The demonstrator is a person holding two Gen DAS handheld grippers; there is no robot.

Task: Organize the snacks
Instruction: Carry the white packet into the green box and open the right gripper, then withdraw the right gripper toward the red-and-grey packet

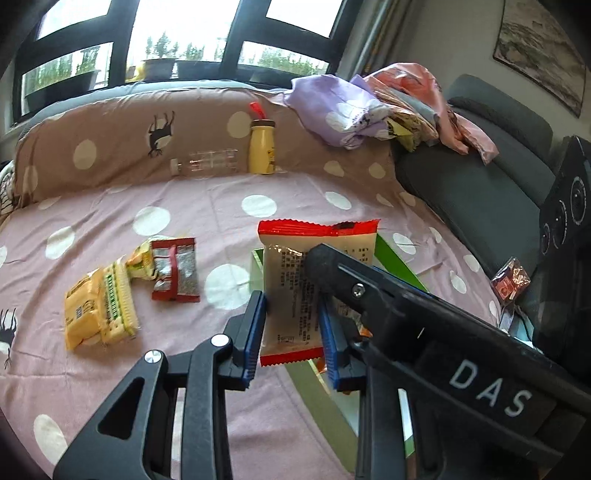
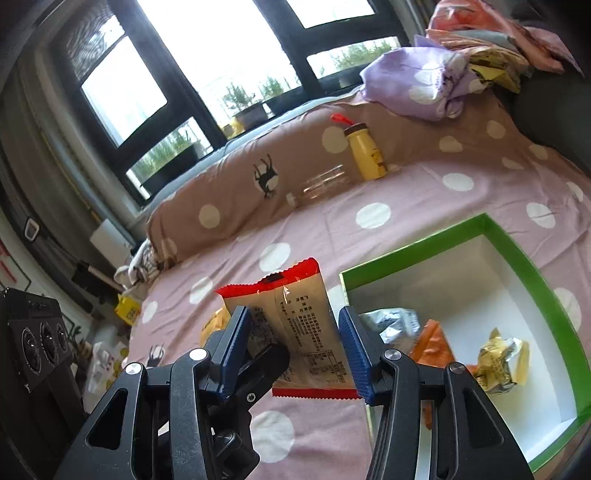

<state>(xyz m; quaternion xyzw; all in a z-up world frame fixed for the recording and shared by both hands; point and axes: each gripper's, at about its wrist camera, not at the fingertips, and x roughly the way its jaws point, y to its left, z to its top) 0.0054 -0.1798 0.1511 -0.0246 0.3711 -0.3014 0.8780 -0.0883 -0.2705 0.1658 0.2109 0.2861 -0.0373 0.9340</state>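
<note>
The left gripper (image 1: 291,332) has its two blue fingers (image 1: 255,332) squeezed on the sides of a snack pack with red ends (image 1: 291,295), holding it up in the air above the pink bed sheet with white dots (image 1: 221,221). The right gripper (image 2: 301,347) is at the same pack (image 2: 295,321), seen from the other side. Its blue fingers (image 2: 352,350) sit on each side of the pack. One finger looks like it touches the pack and the other has a small gap, so I cannot tell if it is holding on. The pack hangs just beside the near corner of a green box with a white inside (image 2: 517,251). In the box lie a silver bag (image 2: 395,325), an orange bag (image 2: 432,347) and a crumpled yellow bag (image 2: 498,362). On the sheet to the left lie a yellow cracker pack (image 1: 99,306) and a red and silver pack (image 1: 177,269), close together, with a small yellow-green bag (image 1: 142,264) between them. Farther back, a clear bottle (image 1: 207,164) lies on its side next to a yellow bottle (image 1: 261,147) that stands up against a brown pillow with dots (image 1: 129,147). Behind that is a pile of clothes (image 1: 388,107), and a big window (image 1: 184,33).
</note>
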